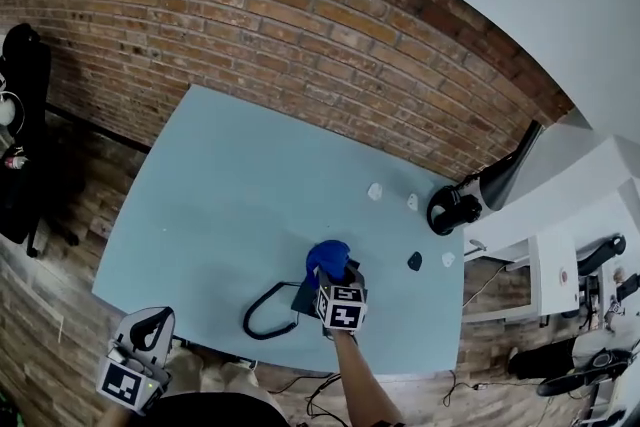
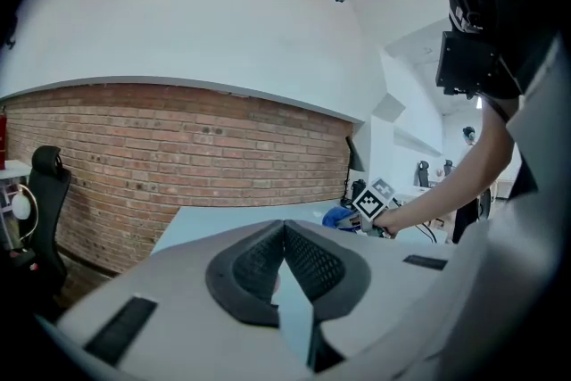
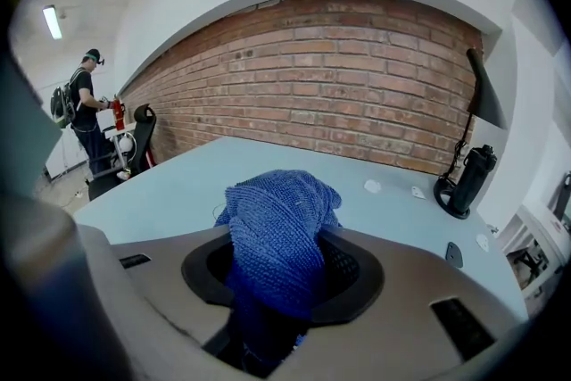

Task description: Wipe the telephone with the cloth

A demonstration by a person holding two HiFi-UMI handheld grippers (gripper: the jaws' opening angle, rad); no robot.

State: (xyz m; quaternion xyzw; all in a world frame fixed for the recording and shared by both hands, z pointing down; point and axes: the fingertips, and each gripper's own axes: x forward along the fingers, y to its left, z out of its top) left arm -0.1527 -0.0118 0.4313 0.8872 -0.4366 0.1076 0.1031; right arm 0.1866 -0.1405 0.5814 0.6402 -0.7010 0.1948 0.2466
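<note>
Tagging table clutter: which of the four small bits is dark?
The dark bit, just left of the rightmost white bit; all others are white.

The left gripper fills the lower part of the left gripper view, its two dark ribbed pads pressed tip to tip with nothing between them. Beyond it lies the pale blue bench, backed by a brick wall. Toward the bench's right end, a person's hand holds the right gripper, marker cube up, against a blue cloth; its grip is too small to make out. A black chair stands off the bench's left edge.
</note>
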